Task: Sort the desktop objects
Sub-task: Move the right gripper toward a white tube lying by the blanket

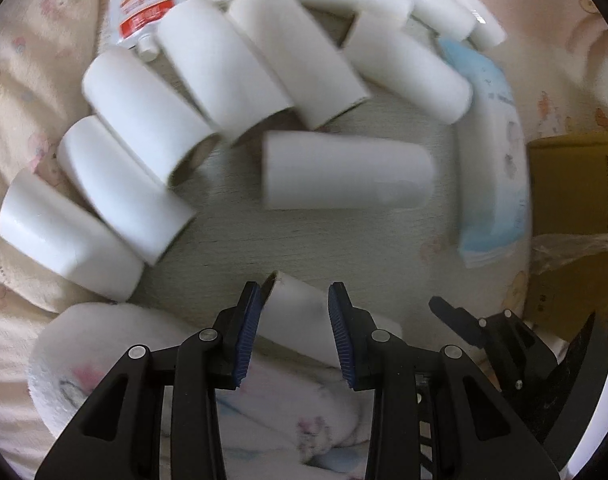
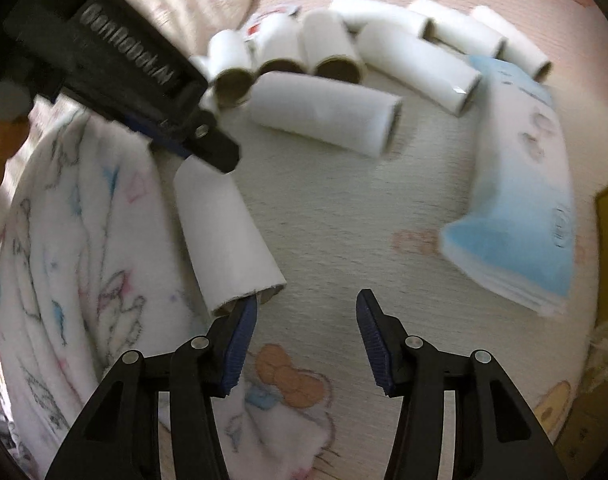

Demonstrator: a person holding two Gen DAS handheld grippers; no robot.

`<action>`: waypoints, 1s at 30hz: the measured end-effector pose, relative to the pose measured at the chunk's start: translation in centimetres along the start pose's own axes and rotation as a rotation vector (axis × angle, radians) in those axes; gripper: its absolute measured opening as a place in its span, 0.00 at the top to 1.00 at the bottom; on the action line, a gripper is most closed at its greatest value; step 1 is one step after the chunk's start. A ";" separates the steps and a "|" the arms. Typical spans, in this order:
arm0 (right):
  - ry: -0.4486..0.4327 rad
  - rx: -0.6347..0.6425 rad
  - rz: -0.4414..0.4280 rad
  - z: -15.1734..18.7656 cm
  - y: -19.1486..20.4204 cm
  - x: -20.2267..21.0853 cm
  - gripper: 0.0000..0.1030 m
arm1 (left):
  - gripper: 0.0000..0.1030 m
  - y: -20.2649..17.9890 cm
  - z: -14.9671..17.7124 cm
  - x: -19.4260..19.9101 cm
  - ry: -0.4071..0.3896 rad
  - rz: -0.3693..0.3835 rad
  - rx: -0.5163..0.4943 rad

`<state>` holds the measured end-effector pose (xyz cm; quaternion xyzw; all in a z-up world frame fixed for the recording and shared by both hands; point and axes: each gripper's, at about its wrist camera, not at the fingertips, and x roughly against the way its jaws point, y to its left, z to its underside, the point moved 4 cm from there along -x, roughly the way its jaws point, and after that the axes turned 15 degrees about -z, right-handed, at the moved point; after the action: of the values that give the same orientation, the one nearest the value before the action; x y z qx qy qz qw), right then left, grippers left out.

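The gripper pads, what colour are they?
Dark blue, ribbed pads on black fingers; clearest in the right wrist view.

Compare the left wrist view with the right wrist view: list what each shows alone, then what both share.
Only the left wrist view: the whole orange-and-white sachet, the left gripper straddling one paper tube, and a yellow-brown box. Only the right wrist view: that tube's open cardboard end, the right gripper with nothing between its fingers, and an orange bow print. Both: the row of white tubes, the blue tissue pack, and the patterned blanket.
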<state>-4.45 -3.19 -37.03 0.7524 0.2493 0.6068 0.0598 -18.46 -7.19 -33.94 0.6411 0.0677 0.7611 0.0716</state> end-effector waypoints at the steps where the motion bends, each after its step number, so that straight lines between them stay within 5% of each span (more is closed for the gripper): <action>1: -0.005 -0.007 0.004 0.0 -0.3 0.4 0.53 | 0.63 -0.4 0.0 0.2 -0.001 0.009 -0.002; 13: -0.025 -0.041 0.138 2.0 -3.8 4.3 0.52 | 0.63 -6.8 -1.4 1.2 -0.051 0.068 -0.074; 23: 0.009 -0.111 0.124 3.1 -5.1 5.0 0.52 | 0.63 -4.1 0.2 1.2 -0.071 0.035 0.017; 27: -0.012 -0.061 0.152 2.8 -4.3 6.6 0.52 | 0.63 -2.5 0.9 3.0 -0.148 0.129 0.095; 30: -0.041 -0.039 0.145 2.2 -3.5 7.5 0.52 | 0.63 -2.3 1.6 4.1 -0.255 0.133 0.140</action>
<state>-2.44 3.66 -32.37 0.7795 0.1809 0.5986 0.0352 -17.48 -4.12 -30.17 0.7391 0.0685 0.6699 -0.0158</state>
